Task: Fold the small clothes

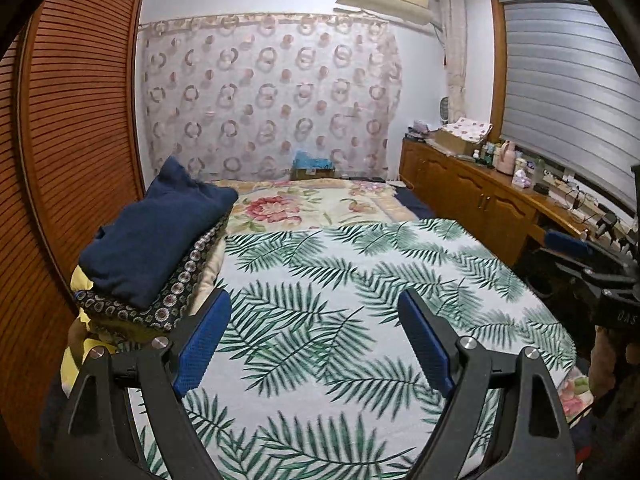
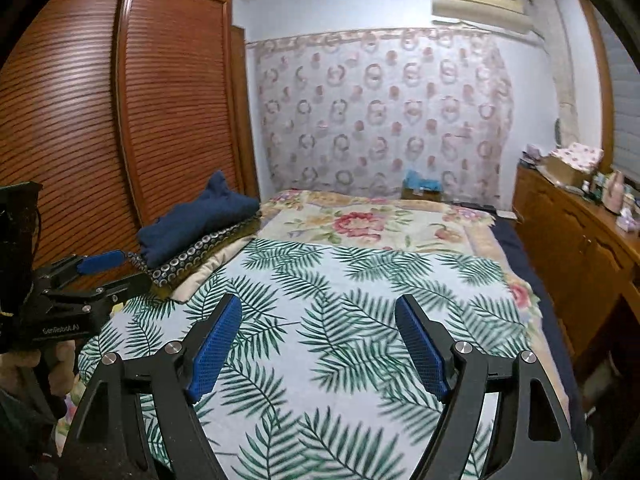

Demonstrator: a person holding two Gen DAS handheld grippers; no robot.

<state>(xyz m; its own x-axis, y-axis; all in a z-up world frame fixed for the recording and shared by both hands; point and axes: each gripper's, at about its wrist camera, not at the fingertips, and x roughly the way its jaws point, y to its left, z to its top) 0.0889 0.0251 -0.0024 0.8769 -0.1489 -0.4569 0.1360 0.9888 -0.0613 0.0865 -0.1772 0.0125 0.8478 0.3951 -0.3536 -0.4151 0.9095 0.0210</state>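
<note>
Covering the bed, a fern-print sheet [image 1: 320, 280] (louvred wardrobe [image 1: 80, 120] beside).

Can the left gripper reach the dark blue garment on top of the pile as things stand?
Probably yes: the left gripper is open and empty, and the dark blue garment lies uncovered just beyond its left finger.

The white bedspread printed with green palm fronds [image 1: 340, 280] lies flat and bare across the near half of the bed, open room for a gripper to pass. At its left edge rises a stack of folded clothes topped by a dark navy garment [image 1: 156, 232], hard against the brown louvred wooden wardrobe doors [image 1: 76, 128]. To the right, a long wooden cabinet crowded with small bottles and boxes [image 1: 480, 188] hems the bed in.
</note>
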